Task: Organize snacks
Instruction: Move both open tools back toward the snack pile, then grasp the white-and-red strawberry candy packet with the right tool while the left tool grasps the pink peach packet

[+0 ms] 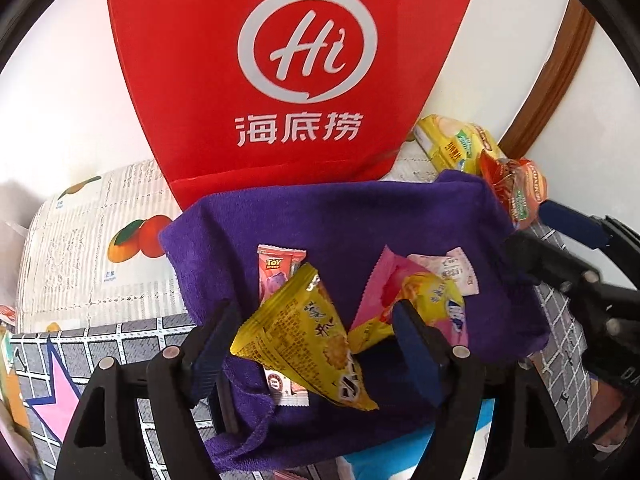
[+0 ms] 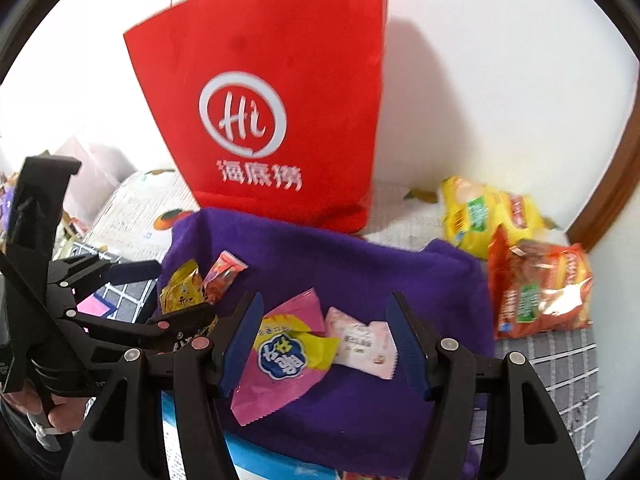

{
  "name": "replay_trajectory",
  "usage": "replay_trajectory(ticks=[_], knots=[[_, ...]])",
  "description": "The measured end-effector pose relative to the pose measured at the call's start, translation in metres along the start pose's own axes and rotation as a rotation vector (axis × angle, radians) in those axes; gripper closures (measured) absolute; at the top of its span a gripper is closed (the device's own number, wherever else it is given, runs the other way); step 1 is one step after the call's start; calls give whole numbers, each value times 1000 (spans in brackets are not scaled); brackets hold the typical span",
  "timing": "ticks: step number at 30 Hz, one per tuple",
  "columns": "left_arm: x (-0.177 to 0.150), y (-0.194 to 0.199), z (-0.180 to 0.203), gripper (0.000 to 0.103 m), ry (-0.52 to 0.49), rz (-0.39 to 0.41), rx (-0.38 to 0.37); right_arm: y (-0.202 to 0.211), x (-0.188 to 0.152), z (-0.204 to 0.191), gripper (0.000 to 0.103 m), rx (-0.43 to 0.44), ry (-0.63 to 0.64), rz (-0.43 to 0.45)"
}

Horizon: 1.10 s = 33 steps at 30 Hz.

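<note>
In your left wrist view the cloth (image 1: 360,220) fills the middle, spread on the patterned bedding (image 1: 80,248). Behind it, upper centre, the paper bag (image 1: 288,60) stands against the wall (image 1: 52,80). On the cloth a triangular snack packet (image 1: 304,336) sits lower centre, overlapping the flat wrapper (image 1: 276,272) behind it; the sachet (image 1: 460,272) lies to its right. In your right wrist view two large snack bags (image 2: 536,288) lie right of the cloth, one behind the other.
</note>
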<state>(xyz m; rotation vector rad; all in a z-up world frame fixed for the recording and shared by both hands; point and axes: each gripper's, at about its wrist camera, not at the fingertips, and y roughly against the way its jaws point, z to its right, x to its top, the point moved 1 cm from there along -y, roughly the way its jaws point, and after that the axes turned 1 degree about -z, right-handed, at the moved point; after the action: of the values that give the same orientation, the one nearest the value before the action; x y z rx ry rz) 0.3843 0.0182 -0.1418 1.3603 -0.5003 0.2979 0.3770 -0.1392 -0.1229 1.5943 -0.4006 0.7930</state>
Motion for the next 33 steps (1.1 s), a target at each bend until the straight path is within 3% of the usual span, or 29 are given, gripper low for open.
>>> replay_trajectory(ticks=[9,16,19,26,33], knots=[[-1,46,-3,26,15,73,-36,49,-28,18,40,-116,-44,28],[-5,82,-1,26,40,121,-32,80,-80,46,40,-94,-139,8],[-12,90,1,26,35,119,-37,79,-105,55,40,-108,-150,-27],[-40,98,-8,26,56,99,-21,46,-156,60,40,-35,-178,-111],[-77,89,-25,27,95,31,18,10,-172,66,40,-13,-207,-161]])
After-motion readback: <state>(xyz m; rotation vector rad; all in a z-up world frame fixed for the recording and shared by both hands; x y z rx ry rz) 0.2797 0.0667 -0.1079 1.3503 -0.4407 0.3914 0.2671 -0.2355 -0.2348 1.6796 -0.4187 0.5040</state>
